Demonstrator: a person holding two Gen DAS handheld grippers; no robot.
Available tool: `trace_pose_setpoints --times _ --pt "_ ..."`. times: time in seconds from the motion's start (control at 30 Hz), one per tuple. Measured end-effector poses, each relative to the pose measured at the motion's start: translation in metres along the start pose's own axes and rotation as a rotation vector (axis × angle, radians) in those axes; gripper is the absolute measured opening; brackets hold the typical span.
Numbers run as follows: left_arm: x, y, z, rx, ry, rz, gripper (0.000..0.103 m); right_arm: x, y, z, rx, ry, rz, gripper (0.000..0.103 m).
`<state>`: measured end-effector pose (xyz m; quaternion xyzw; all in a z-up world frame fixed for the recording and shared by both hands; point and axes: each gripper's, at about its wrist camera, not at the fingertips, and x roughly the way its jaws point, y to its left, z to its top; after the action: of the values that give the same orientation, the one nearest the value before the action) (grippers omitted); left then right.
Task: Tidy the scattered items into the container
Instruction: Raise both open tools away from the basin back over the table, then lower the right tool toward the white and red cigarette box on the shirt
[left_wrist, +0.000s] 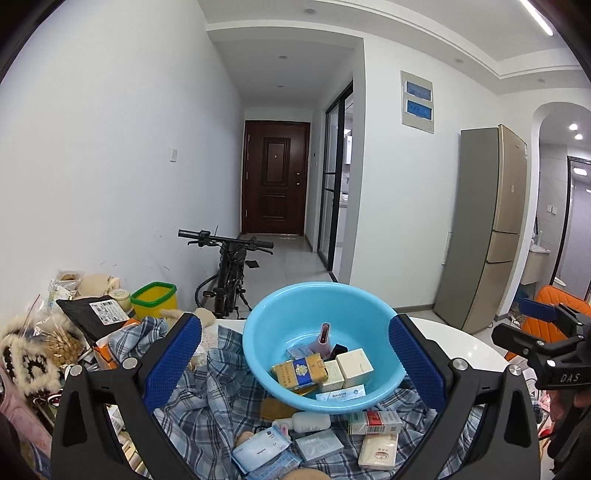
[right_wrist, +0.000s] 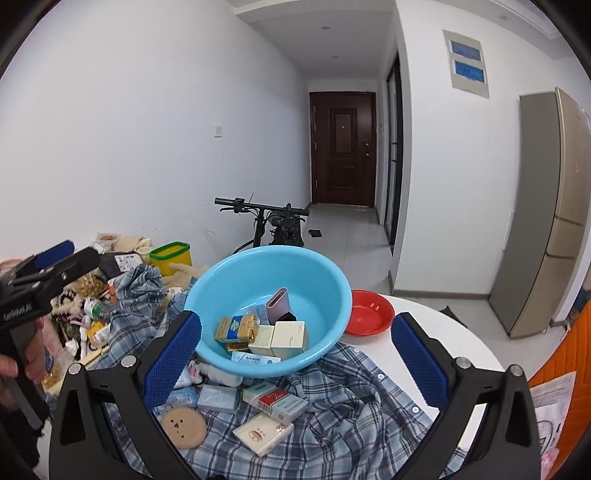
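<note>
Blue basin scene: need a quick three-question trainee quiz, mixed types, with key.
1. True or false: the blue basin already holds several small boxes.
2. Multiple choice: what sits on the white table just right of the basin in the right wrist view? A) a red dish B) a green mug C) a black pan
3. Fill in: the red-and-white pack lies on a plaid ____, in front of the basin.

Key:
1. True; boxes such as the yellow-and-blue pack lie inside.
2. A, the red dish.
3. shirt. Both the left gripper and right gripper are open and hold nothing.
</note>
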<state>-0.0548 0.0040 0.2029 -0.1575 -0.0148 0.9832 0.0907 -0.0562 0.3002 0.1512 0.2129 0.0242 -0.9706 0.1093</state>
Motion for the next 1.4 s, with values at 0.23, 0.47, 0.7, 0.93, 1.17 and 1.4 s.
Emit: trace_pose_setpoints --times 0.23,0.47,0.7,0.93,1.17,1.4 --pt "-0.007 -0.002 -0.010 0.022 -0.005 0.022 0.103 -0.008 0.001 -0.006 -0.003 -0.015 -0.019 0.103" --pt "0.003 0.001 -0.034 -0.007 0.054 0.013 0.103 -0.012 0.011 -0.031 -0.074 -0.019 -0.075 0.103" --pt "0.017 0.000 -0.068 -0.024 0.141 0.000 0.103 -0.004 0.004 -0.057 -0.026 0.030 -0.064 0.103" --pt "0.027 -0.003 -0.106 -0.026 0.236 0.004 0.103 0.008 -0.005 -0.087 0.037 0.110 -0.043 0.103" --pt "0.033 -0.003 -0.137 -0.023 0.324 0.009 0.103 0.019 -0.014 -0.116 0.088 0.180 -0.060 0.103" --pt "0.044 -0.002 -0.174 -0.037 0.437 0.004 0.103 0.030 -0.017 -0.145 0.113 0.260 -0.055 0.103"
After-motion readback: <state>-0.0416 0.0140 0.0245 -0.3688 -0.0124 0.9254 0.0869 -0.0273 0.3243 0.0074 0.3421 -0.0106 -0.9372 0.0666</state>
